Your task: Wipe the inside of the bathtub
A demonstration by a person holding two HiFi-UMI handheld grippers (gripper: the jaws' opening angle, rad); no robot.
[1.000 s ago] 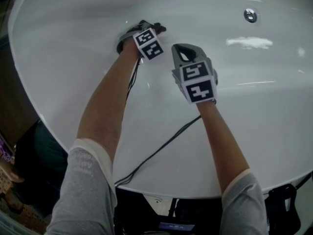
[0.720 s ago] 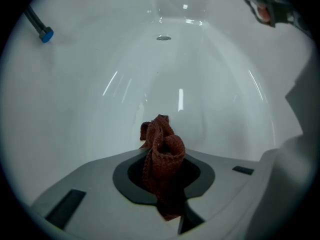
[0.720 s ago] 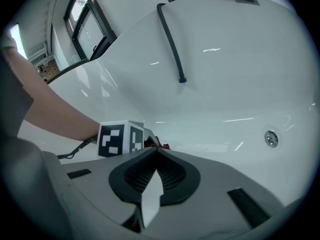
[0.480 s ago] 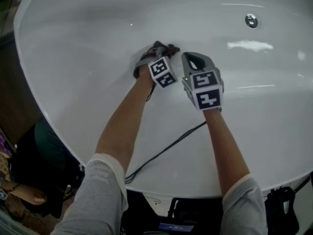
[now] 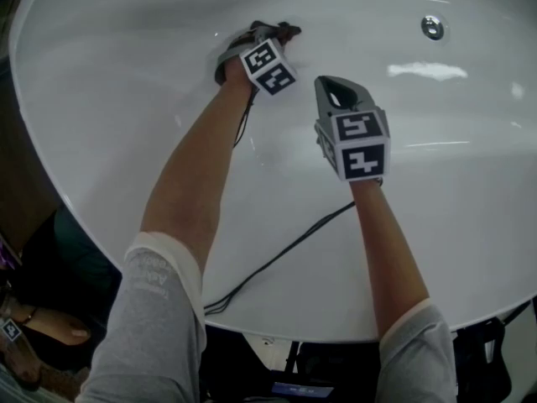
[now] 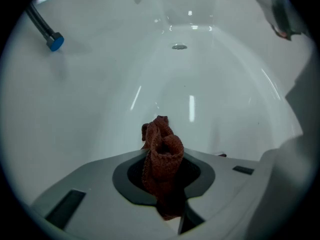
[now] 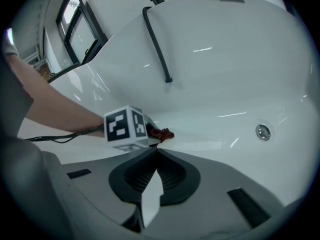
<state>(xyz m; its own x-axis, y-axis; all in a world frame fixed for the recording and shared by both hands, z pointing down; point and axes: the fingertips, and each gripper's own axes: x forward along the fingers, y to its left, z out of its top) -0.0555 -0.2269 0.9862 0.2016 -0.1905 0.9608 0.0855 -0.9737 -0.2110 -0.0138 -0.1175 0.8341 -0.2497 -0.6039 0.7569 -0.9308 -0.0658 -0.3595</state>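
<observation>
The white bathtub [image 5: 126, 99] fills the head view. My left gripper [image 5: 256, 37] is far up its inner wall, shut on a dark red cloth [image 5: 282, 30] that is pressed against the white surface. In the left gripper view the cloth [image 6: 161, 144] stands bunched between the jaws of the left gripper [image 6: 163, 165]. My right gripper [image 5: 336, 85] hovers to the right of and nearer than the left one, shut with nothing in it. In the right gripper view its jaws meet at the right gripper's [image 7: 156, 152] tips, and the cloth [image 7: 163, 133] shows beyond them.
A round chrome fitting [image 5: 432, 27] sits in the tub wall at the upper right. A black cable [image 5: 277, 254] trails from the left gripper over the near rim. A black hose [image 7: 157, 44] lies on the far slope. The drain [image 6: 179, 46] lies ahead of the left gripper.
The left gripper with the cloth has slid back up the tub wall, away from me, after coming close beside the right gripper. The right gripper has barely moved.
</observation>
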